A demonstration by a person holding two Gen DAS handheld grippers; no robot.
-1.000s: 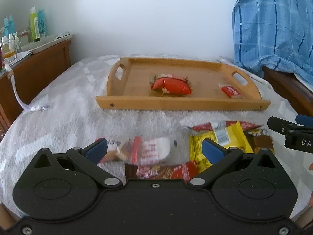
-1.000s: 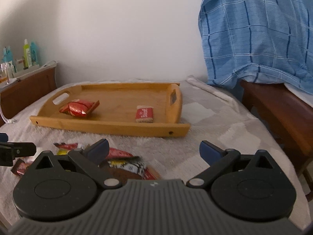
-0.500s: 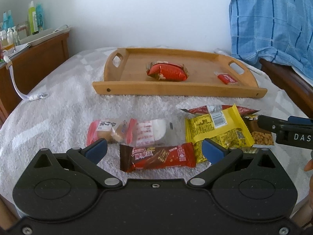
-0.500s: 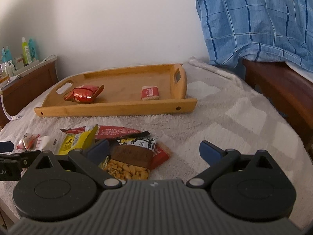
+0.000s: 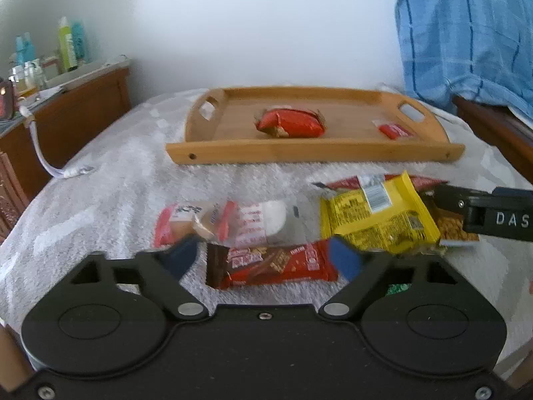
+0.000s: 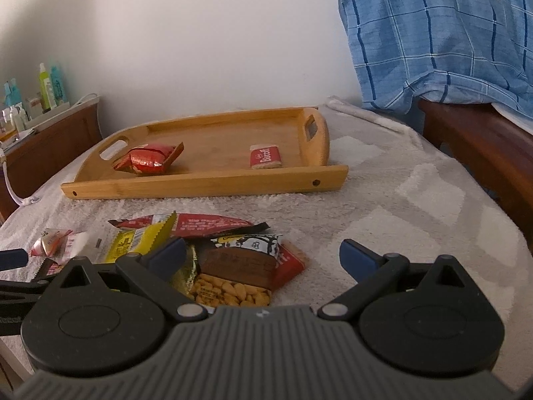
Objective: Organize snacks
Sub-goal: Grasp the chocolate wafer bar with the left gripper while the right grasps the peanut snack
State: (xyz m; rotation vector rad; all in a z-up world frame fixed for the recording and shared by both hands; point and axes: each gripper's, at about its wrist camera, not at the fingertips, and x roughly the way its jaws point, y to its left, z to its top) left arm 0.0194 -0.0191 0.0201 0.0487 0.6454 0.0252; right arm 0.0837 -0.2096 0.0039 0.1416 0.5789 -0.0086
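- Left wrist view: the left hand-held gripper (image 5: 266,260) hangs low over the near edge of the bed (image 5: 110,180), which is covered with a grey-and-white towel. Its jaws have just been closing but are not yet clamped; the blue fingertips (image 5: 181,258) flank a red-and-brown chocolate wafer bar wrapper (image 5: 271,263) lying flat between them, and whether the pads touch it I cannot tell through the blur.
- Just behind the bar lies a clear packet with red-and-white print holding small cakes (image 5: 221,221); to its right a yellow foil snack bag (image 5: 373,216) rests on a long red wrapper (image 5: 346,183).
- The black finger of the right hand-held gripper (image 5: 483,208) reaches in from the right edge, over a peanut packet (image 5: 449,230).
- Toward the far edge sits a rectangular bamboo tray with cut-out handles (image 5: 313,153), holding a crumpled red foil packet (image 5: 289,123) in the middle and a small red biscuit packet (image 5: 394,130) near its right end.
- Right wrist view: the right hand-held gripper (image 6: 263,256) is released, jaws wide and gripping nothing, with the peanut packet with a brown band (image 6: 233,276) below its left fingertip.
- The same tray (image 6: 206,183) stands beyond the heap, well apart from it.
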